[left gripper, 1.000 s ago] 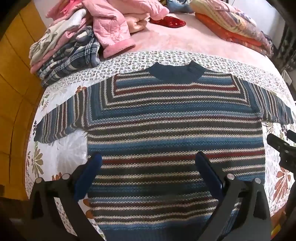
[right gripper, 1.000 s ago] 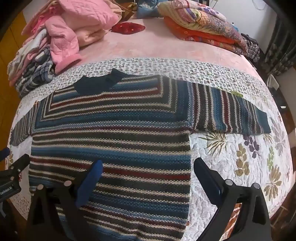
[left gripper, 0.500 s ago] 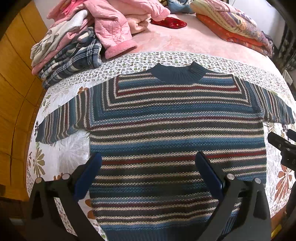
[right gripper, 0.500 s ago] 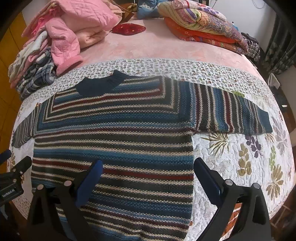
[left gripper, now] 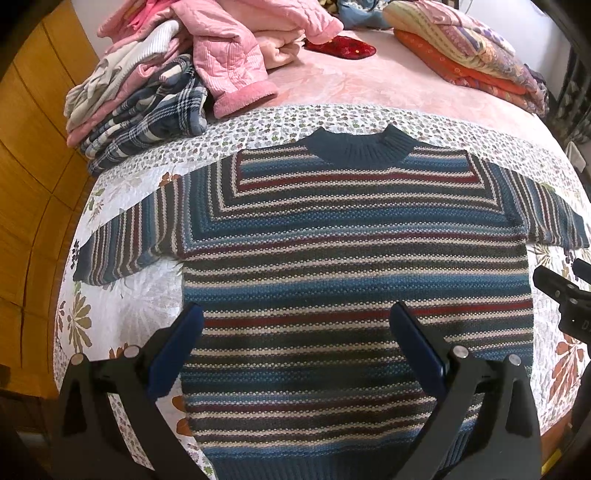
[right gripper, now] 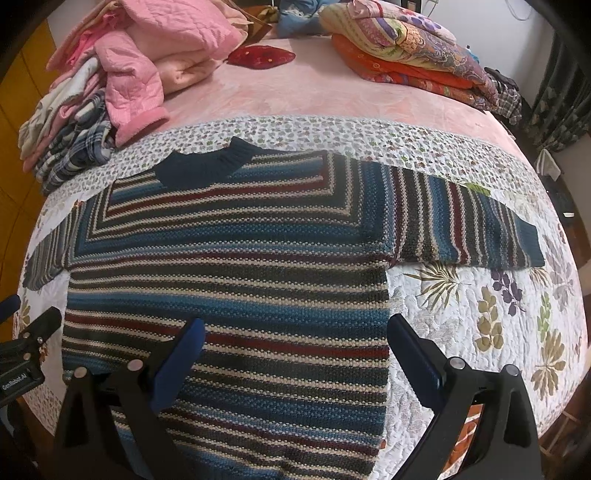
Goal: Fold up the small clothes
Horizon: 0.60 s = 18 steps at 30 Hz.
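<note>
My two grippers, left (left gripper: 295, 343) and right (right gripper: 293, 350), hover spread above the flat blue-and-maroon striped knit sweater (left gripper: 351, 266); sleeves should fold inward first, edges squared.

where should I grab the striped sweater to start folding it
Take the striped sweater by its right sleeve cuff, coming in from the right side with the right hand-held gripper. The sleeve lies flat, stretched outward on the quilt, its end free.

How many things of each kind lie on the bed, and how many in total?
Striped knitted sweater: 1
Heap of pink and plaid clothes: 1
Stack of folded orange and patterned quilts: 1
Red embroidered cushion: 1
Blue cloth bundle, partly hidden: 1
Total: 5
</note>
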{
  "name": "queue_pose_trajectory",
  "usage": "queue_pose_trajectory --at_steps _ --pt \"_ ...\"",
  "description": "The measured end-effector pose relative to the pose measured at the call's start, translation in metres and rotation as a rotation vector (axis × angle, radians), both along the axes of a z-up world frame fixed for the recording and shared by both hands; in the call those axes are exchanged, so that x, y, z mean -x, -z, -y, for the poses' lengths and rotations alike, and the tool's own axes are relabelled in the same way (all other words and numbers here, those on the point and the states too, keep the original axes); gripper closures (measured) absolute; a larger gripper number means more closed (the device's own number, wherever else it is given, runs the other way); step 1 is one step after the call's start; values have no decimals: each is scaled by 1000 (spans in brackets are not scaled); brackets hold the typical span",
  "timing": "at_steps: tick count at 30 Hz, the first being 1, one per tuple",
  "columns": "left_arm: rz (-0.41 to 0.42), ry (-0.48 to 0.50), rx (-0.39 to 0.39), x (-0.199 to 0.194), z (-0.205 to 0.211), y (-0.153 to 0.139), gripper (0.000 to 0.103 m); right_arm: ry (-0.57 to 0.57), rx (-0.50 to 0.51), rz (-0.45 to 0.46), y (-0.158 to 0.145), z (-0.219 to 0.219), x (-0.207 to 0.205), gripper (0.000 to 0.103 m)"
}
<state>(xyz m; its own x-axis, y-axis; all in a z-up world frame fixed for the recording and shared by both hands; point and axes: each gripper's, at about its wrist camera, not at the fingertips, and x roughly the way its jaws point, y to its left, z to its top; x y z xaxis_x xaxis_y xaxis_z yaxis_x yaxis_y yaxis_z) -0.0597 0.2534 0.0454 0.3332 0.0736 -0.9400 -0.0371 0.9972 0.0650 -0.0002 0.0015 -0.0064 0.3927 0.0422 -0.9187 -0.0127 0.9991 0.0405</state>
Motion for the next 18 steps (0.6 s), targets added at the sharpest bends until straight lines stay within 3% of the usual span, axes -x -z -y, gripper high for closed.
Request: queue_pose_trajectory --at_steps 18 --pt "4 1 -5 0 1 -3 3 -4 -2 0 -1 -1 -1 4"
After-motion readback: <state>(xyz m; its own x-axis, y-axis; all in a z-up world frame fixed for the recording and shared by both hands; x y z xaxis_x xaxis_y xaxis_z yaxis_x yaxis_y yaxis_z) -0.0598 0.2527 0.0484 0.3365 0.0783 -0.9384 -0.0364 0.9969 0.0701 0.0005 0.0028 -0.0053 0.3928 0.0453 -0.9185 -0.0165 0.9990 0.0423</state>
